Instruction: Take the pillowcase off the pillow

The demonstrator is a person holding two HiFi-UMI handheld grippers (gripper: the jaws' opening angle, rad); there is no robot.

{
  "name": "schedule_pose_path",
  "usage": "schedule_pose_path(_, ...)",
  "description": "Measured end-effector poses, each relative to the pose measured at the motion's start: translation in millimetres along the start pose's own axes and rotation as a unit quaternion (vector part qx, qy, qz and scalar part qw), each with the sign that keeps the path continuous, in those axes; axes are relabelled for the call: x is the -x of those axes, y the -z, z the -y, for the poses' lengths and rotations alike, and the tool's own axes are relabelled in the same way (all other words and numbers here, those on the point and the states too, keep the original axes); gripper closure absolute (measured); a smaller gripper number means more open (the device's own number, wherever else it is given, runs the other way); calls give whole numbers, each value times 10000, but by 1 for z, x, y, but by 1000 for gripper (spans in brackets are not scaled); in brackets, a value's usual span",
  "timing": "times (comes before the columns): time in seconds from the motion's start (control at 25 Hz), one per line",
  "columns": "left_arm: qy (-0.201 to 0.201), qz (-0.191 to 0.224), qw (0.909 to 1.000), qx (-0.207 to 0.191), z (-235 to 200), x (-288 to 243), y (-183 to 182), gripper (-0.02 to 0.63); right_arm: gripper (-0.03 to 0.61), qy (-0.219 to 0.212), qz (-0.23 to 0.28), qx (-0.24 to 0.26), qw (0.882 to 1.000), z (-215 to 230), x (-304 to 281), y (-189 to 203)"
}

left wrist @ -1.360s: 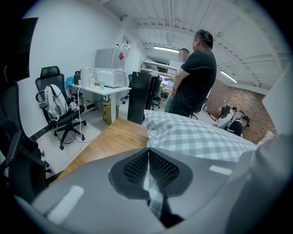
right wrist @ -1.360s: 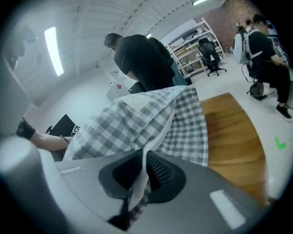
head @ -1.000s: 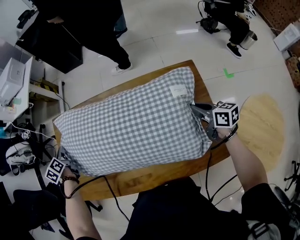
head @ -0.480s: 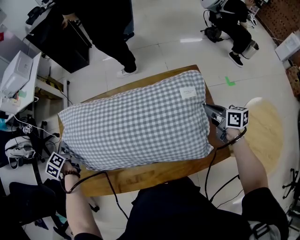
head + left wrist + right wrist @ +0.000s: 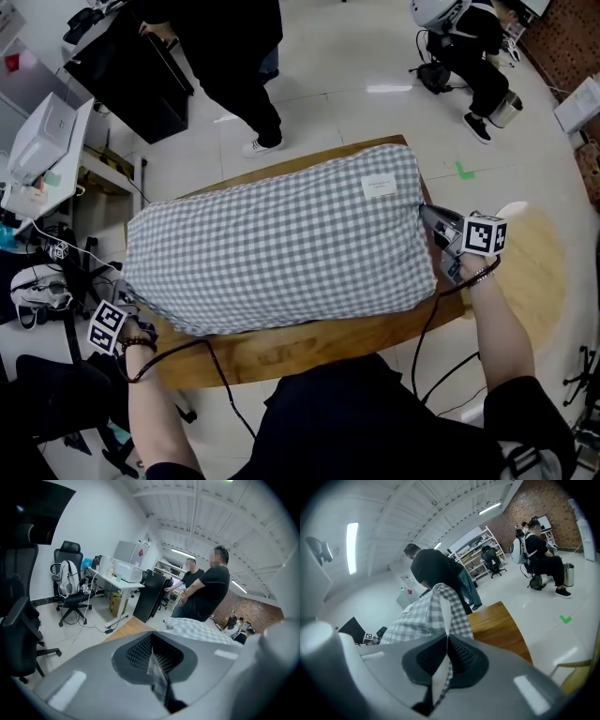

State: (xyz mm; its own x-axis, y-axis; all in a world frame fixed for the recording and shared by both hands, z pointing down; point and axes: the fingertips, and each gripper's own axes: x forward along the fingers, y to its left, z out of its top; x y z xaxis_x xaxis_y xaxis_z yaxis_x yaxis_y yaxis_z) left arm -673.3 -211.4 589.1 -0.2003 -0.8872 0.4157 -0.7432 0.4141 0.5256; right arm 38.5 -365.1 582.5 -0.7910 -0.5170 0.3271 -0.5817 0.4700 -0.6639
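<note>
Grey-and-white checked fabric pillowcase (image 5: 281,248) covers the pillow on the brown wooden table (image 5: 281,352), long axis running 8 to 2 o'clock. Left gripper (image 5: 129,307), jaws pressed together, pinches the 8 o'clock corner fabric. Right gripper (image 5: 429,217), likewise clamped, pinches the 3 o'clock end.

Wooden table (image 5: 309,342) at centre, front edge bare. Person in black (image 5: 225,47) stands upper left, beside a black cabinet (image 5: 131,89). Seated person (image 5: 473,42) upper right. White desktop machine (image 5: 37,150) at left edge. Green floor mark (image 5: 459,171) right of centre. Round wooden top (image 5: 539,272) at right.
</note>
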Motion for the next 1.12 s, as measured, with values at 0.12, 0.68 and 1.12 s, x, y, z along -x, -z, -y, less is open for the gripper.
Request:
schedule_pose_path(0.12, 10, 0, 10000, 43, -3, -2, -7, 612, 572, 77, 41, 9, 10000, 0, -4, -5)
schedule_pose_path(0.68, 465, -567, 9944, -756, 57, -27, 39, 607, 565, 349, -426, 65, 9985, 42, -32, 19)
schedule_pose_path(1.12, 1027, -897, 9863, -926, 76, -11, 73, 420, 465, 599, -645, 292, 9957, 36, -43, 32)
